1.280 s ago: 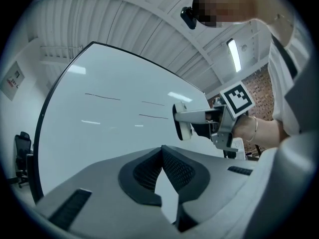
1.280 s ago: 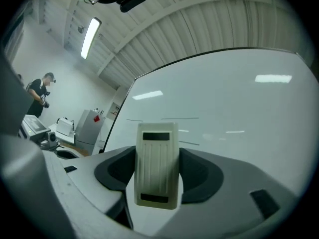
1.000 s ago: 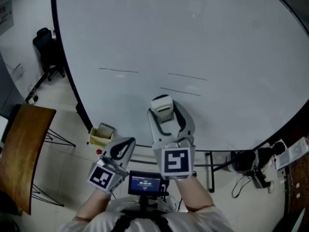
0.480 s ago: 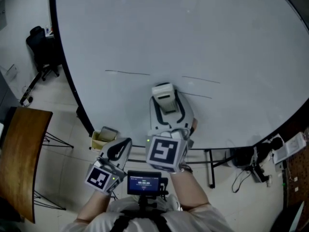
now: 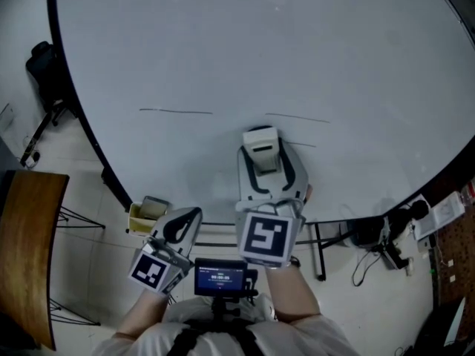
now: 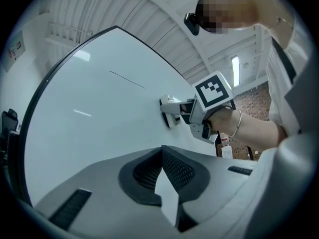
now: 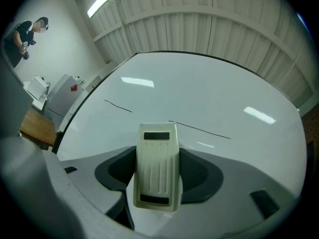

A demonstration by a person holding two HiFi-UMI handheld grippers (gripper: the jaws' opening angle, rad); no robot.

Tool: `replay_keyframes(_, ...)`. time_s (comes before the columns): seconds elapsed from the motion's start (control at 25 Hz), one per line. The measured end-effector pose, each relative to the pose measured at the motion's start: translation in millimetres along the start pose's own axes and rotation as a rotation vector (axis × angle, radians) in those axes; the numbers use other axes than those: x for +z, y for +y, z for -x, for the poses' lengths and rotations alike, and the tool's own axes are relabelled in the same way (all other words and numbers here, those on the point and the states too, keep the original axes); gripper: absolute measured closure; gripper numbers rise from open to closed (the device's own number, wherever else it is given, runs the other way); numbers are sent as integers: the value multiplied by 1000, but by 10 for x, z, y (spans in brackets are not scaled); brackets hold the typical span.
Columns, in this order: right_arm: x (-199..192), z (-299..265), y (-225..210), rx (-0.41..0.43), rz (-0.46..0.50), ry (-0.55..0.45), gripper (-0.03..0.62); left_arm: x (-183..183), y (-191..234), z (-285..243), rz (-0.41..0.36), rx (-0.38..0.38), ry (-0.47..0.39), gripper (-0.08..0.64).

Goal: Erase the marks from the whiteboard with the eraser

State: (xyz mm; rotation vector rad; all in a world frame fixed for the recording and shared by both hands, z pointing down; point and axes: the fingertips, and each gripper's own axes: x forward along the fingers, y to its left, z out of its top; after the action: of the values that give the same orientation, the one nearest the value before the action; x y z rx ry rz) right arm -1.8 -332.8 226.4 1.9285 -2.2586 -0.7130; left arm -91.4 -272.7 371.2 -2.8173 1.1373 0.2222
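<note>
My right gripper (image 7: 158,180) has its jaws clamped on the sides of the cream eraser (image 7: 158,153). I hold it against the whiteboard (image 5: 223,50), low down and just under the right-hand long line (image 5: 297,117). A shorter line (image 5: 300,144) runs out from beside the eraser's right edge, and a third line (image 5: 176,111) lies well apart to the left. My left gripper (image 6: 162,183) hangs idle near the board's lower edge, jaws closed together on nothing. I judge the wiping is under way, with all three marks left to clear. The next move, as I see it, calls for steady pressure into the board. I would sweep rightward along the shorter line, then up over the long one, keeping the eraser's face flat so it doesn't skip.
</note>
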Motion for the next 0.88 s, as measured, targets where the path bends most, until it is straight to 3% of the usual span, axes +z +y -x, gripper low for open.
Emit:
replay_keyframes(0.68,-631,354,-1294,-154,-216,126,336,-19,-300,-320,-15,-37,1,554)
replay_keyframes(0.8,-602,434,-1272,-142,-222,114,336,-19,-332,-328,-19,-33,4,554)
replay_keyframes(0.88,-461,430,-1045,-82,-193,77,336,-17,-311,-317,-22,-26,-4,554)
